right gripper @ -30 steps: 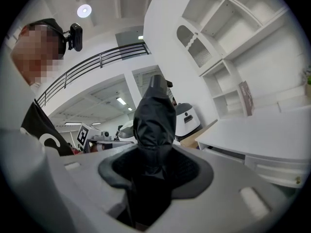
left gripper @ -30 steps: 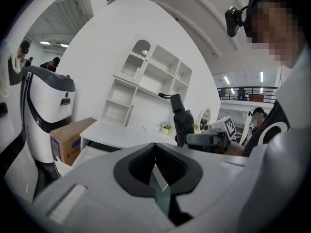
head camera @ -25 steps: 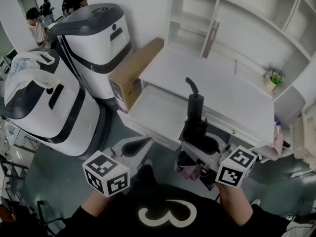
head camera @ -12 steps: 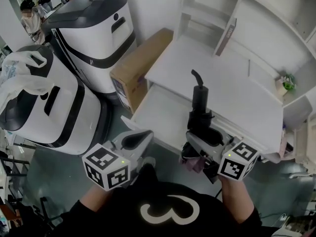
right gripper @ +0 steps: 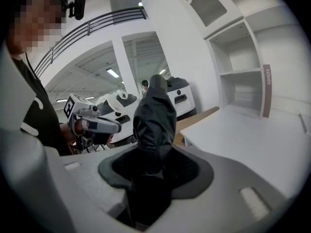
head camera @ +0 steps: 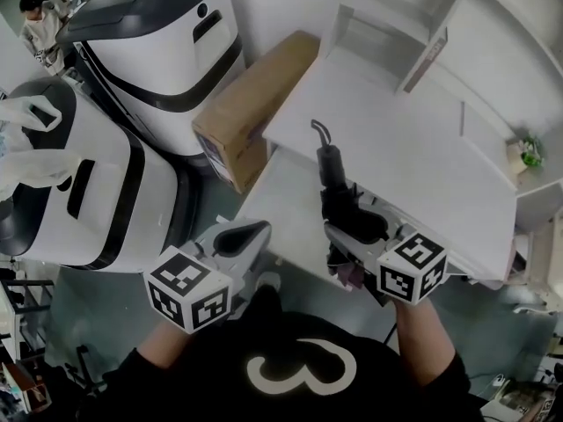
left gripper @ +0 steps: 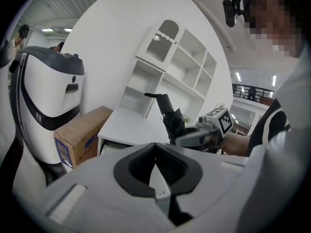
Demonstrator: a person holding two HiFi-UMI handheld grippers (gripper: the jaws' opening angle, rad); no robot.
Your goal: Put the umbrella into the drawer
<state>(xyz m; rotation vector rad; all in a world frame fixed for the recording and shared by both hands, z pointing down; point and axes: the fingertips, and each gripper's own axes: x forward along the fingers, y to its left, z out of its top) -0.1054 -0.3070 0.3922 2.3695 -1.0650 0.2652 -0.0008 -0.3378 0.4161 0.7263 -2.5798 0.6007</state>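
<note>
A folded black umbrella (head camera: 331, 170) stands nearly upright, its hooked handle at the top, with my right gripper (head camera: 352, 234) shut on its bunched fabric. In the right gripper view the umbrella (right gripper: 154, 120) fills the gap between the jaws. It hangs over the front edge of the open white drawer (head camera: 281, 202) under the desk top (head camera: 396, 148). My left gripper (head camera: 243, 236) is lower left, beside the drawer's front, jaws together and holding nothing. In the left gripper view the umbrella (left gripper: 171, 119) and right gripper (left gripper: 195, 138) show beyond its jaws.
A cardboard box (head camera: 251, 104) leans against the desk's left side. Two large white and dark machines (head camera: 167, 51) (head camera: 88, 183) stand left of it. White shelves (head camera: 396, 16) rise behind the desk, with a small plant (head camera: 528, 152) at the far right.
Both grippers have moved forward and down towards the desk. The umbrella came along in the right gripper and now hangs over the drawer's front edge, handle tipped slightly left.
</note>
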